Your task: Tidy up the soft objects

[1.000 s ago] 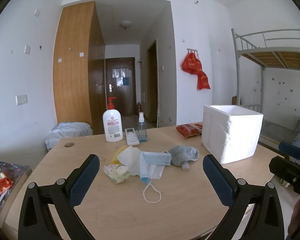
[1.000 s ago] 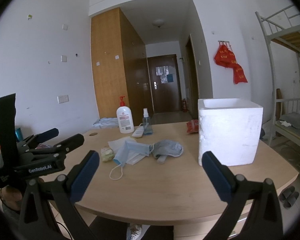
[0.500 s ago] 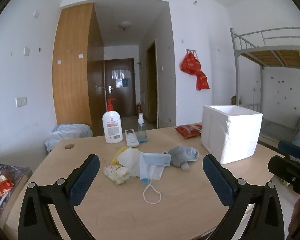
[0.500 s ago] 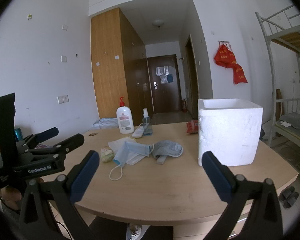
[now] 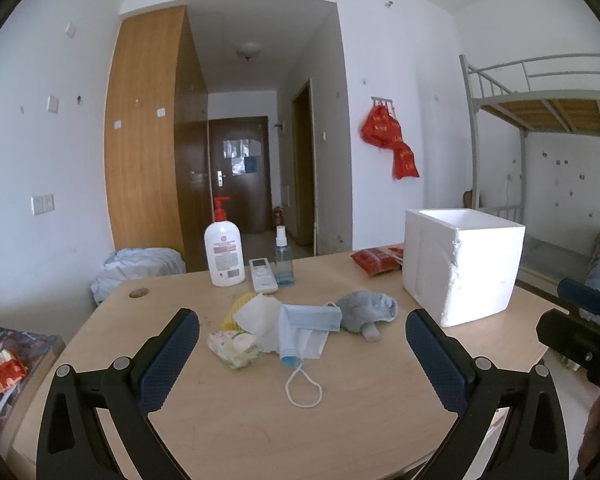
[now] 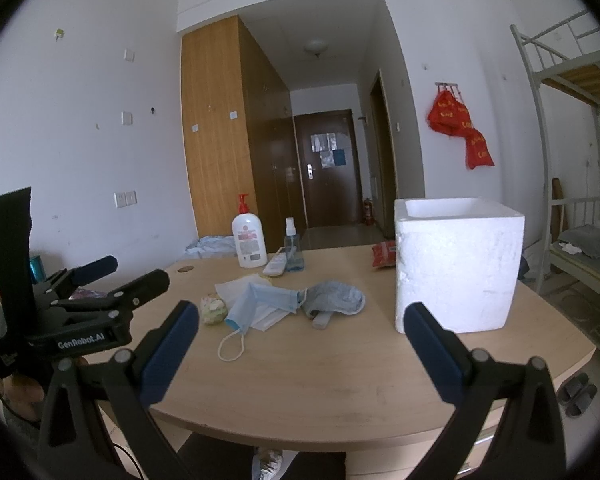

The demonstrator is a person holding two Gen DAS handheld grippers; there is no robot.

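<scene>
A heap of soft things lies mid-table: a blue face mask (image 5: 306,326) (image 6: 260,302), a white mask (image 5: 260,314), a grey sock (image 5: 366,306) (image 6: 332,298), a yellow item (image 5: 234,312) and a small pale floral cloth (image 5: 234,346) (image 6: 214,308). A white foam box (image 5: 462,266) (image 6: 458,264) stands open-topped to their right. My left gripper (image 5: 302,354) is open and empty, held above the table's near edge. My right gripper (image 6: 300,344) is open and empty, near the front edge. The left gripper also shows at the left of the right wrist view (image 6: 112,280).
A lotion pump bottle (image 5: 224,252), a white remote (image 5: 263,276) and a small spray bottle (image 5: 284,260) stand at the table's back. A red packet (image 5: 374,258) lies behind the foam box. A bunk bed (image 5: 540,120) stands right; slippers (image 6: 578,392) lie on the floor.
</scene>
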